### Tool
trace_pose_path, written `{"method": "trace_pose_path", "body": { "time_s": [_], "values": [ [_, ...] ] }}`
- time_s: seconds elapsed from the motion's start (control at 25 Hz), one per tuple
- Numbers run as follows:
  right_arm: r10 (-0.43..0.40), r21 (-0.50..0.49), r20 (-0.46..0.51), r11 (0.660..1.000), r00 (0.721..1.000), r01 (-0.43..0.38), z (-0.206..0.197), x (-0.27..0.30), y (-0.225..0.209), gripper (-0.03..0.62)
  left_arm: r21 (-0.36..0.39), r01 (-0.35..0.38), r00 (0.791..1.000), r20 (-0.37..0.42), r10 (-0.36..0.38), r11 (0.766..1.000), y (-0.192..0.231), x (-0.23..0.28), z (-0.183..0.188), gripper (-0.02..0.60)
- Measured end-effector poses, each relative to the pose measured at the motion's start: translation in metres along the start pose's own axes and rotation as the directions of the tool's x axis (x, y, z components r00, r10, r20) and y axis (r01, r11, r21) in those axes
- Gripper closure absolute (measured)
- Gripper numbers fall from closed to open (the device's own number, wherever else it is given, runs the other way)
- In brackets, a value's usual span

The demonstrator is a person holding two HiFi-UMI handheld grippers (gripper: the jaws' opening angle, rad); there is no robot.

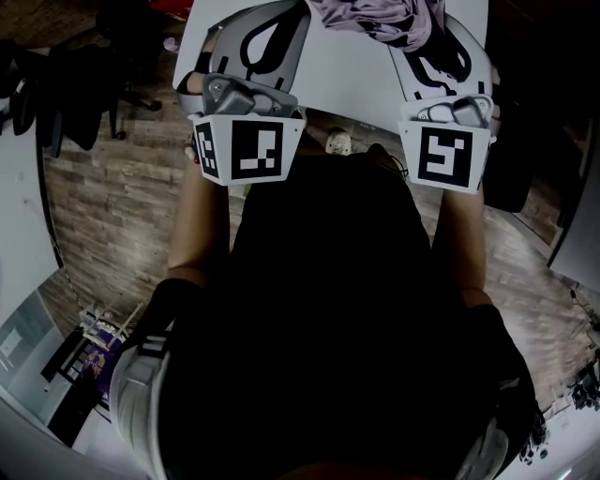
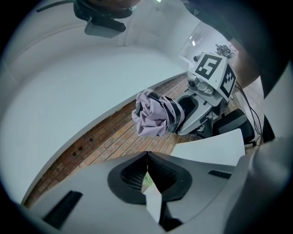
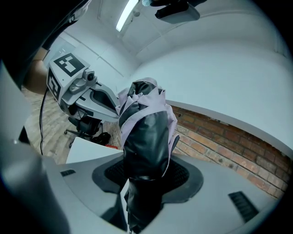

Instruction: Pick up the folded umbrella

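The folded umbrella (image 3: pixel 145 132), black with lilac fabric, stands between the jaws of my right gripper (image 3: pixel 144 172), which is shut on its lower part. Its crumpled lilac canopy (image 1: pixel 373 19) shows at the top of the head view, above the white table (image 1: pixel 347 84). From the left gripper view the umbrella (image 2: pixel 154 115) hangs in the air in the right gripper (image 2: pixel 194 107). My left gripper (image 2: pixel 146 157) is held beside it, apart from the umbrella, its pads closed together on nothing. Both grippers (image 1: pixel 272 37) (image 1: pixel 433 42) are raised side by side in front of the person.
A wood-patterned floor (image 1: pixel 112 216) lies below. Dark office chairs (image 1: pixel 89 66) stand at the far left. White desk edges (image 1: pixel 19 216) curve along the left and lower right. A shoe (image 1: pixel 337 142) shows under the table edge.
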State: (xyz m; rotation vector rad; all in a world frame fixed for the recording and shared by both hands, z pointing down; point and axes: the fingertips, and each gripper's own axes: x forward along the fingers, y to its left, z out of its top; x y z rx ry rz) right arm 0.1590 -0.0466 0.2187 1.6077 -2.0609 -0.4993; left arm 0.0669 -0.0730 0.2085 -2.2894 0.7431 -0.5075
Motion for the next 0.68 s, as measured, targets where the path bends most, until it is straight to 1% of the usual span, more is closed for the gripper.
{"method": "trace_pose_path", "body": {
  "time_s": [0.68],
  "values": [
    [0.028, -0.028, 0.028, 0.999, 0.999, -0.027, 0.012, 0.011, 0.017, 0.373, 0.018, -0.008, 1.000, -0.021, 0.009, 1.000, 0.009, -0.012, -0.014, 0.568]
  ]
}}
